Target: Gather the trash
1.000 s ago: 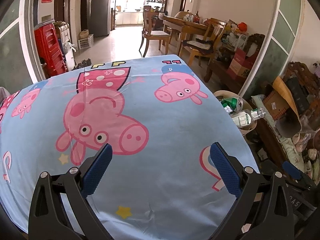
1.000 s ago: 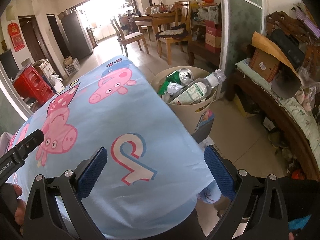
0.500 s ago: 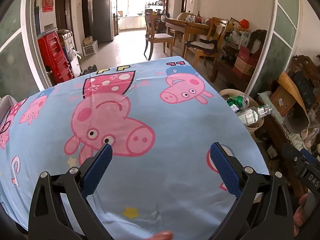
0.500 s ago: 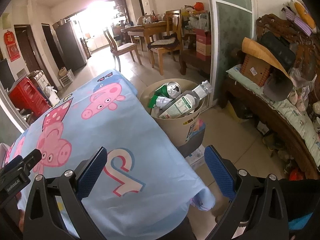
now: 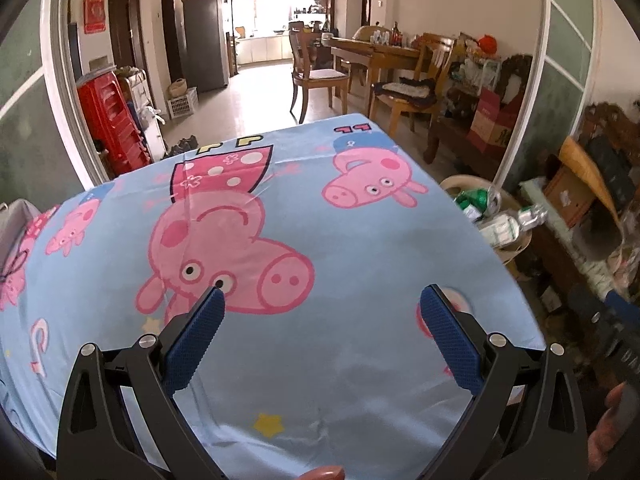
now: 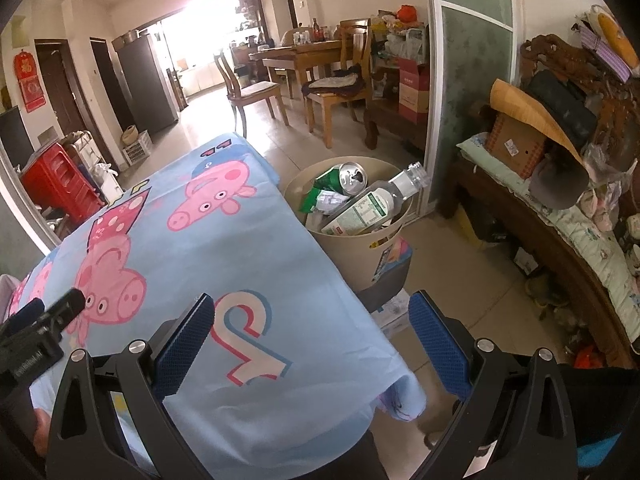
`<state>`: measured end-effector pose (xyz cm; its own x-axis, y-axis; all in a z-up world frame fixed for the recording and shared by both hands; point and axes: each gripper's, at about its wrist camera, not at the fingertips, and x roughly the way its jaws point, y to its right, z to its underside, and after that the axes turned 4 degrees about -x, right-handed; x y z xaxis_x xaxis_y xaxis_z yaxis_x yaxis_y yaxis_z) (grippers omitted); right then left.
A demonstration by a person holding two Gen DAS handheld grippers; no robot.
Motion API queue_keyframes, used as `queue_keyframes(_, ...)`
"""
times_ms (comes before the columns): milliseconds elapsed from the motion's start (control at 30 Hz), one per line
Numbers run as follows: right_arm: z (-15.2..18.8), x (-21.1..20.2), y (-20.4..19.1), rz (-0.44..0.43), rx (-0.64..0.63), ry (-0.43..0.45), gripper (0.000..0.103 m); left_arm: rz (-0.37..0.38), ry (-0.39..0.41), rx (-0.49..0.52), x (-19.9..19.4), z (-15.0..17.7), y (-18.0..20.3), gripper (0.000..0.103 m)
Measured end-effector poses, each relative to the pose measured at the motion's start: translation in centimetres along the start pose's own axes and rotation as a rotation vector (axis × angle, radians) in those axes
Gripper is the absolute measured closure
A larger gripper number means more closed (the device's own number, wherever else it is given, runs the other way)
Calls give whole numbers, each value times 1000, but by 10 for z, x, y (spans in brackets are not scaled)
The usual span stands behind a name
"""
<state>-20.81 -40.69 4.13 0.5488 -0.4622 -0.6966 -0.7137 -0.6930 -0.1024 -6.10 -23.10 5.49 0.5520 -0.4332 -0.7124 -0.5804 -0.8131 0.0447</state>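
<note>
The trash sits in the bin on the floor just off the tabletop's right edge: a bottle, a can. Both the left gripper and right gripper hover spread and empty. Collecting looks finished; next, check for leftovers.

You are looking across a worktop draped in a pale blue cartoon-pig cloth. Beyond its far edge a tiled floor runs to a bright doorway that floods the room with light. Left of the worktop stand stacked red plastic stools beside a white-framed glass partition. A tall grey fridge sits left of the doorway. Right of the worktop's far edge you see a wooden dining table with chairs, and a carved wooden bench heaped with clutter.
</note>
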Motion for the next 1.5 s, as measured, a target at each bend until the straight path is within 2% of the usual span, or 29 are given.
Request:
queue_keyframes(200, 0, -5, -10, 19, -34, 9, 10, 11, 18, -8, -2, 2, -8, 6)
queue_keyframes(667, 4, 2, -15, 37, -8, -9, 10, -19, 38, -3, 0, 7, -22, 6)
queue_keyframes(1000, 4, 8, -21, 37, -16, -19, 10, 4, 0, -17, 12, 6, -25, 6)
queue_keyframes(1300, -1, 10, -20, 15, 5, -19, 10, -3, -6, -8, 15, 6, -20, 6)
queue_keyframes(1500, -1, 9, -9, 32, 27, 7, 10, -18, -1, 17, 14, 6, -13, 6)
